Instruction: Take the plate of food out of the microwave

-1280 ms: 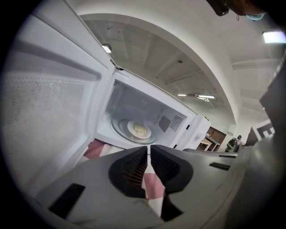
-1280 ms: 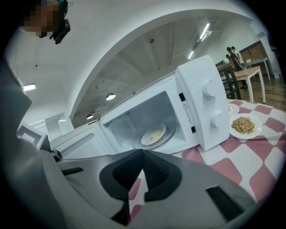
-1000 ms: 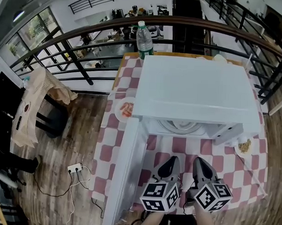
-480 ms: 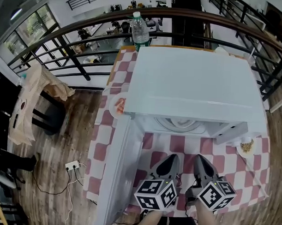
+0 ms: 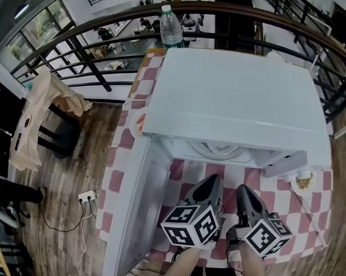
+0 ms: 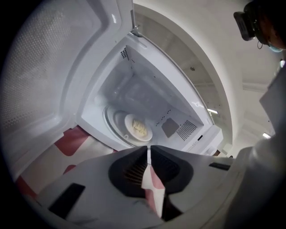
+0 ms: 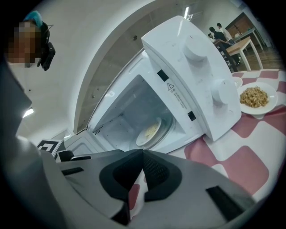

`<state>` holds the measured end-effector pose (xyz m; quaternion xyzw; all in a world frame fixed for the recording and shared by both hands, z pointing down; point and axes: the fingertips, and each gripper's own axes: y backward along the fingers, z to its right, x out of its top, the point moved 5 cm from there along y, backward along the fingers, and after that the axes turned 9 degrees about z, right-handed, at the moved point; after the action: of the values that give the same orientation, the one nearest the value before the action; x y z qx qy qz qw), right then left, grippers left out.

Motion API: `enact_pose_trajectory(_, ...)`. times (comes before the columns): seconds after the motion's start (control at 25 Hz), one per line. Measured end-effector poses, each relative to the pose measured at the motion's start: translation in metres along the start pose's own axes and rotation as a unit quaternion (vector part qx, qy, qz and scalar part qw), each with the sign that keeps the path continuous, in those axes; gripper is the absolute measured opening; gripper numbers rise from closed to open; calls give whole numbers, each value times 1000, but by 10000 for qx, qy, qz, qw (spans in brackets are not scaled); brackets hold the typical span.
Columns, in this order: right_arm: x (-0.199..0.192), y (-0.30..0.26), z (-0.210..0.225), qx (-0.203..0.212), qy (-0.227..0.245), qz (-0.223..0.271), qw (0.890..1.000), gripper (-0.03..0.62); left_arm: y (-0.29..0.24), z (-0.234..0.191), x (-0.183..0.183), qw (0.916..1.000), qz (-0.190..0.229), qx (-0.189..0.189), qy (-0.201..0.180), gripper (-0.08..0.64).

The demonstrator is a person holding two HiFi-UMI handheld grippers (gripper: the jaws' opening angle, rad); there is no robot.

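The white microwave (image 5: 236, 103) stands on the red-and-white checked table (image 5: 117, 181), its door (image 5: 134, 207) swung open to the left. Inside, a white plate of pale food (image 6: 137, 128) lies on the turntable; the right gripper view shows this plate (image 7: 149, 131) too. In the head view only the turntable's front edge shows under the microwave's top. My left gripper (image 5: 211, 181) and right gripper (image 5: 241, 191) hover side by side in front of the opening, apart from the plate. The left gripper (image 6: 149, 152) is shut on nothing, and so is the right gripper (image 7: 143, 154).
A small bowl of grainy food (image 7: 255, 97) sits on the table right of the microwave's control panel (image 7: 210, 85). A plate with red food (image 5: 140, 125) peeks out left of the microwave. A water bottle (image 5: 171, 28) stands behind it by the railing (image 5: 80, 46).
The head view has shifted forward over the microwave, which now hides more of the red-food plate. Both grippers stay together before the opening, shifted slightly left.
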<state>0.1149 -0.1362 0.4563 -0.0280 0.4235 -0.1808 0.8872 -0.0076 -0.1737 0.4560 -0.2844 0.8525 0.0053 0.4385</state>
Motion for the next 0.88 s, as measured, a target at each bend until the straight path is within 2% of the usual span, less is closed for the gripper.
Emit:
enact_pose_trajectory(0.48, 12, -23, 9, 109, -189, 62, 9997, -8, -23, -14, 3, 9964, 128, 166, 818, 38)
enact_pose_trajectory(0.76, 7, -29, 9, 102, -260, 100, 9996, -8, -31, -23, 1, 9945, 245, 237, 992, 48)
enact_pose_trajectory(0.88, 5, -30, 9, 112, -274, 80, 9995, -8, -33, -23, 7, 9911, 409, 160, 1259, 48)
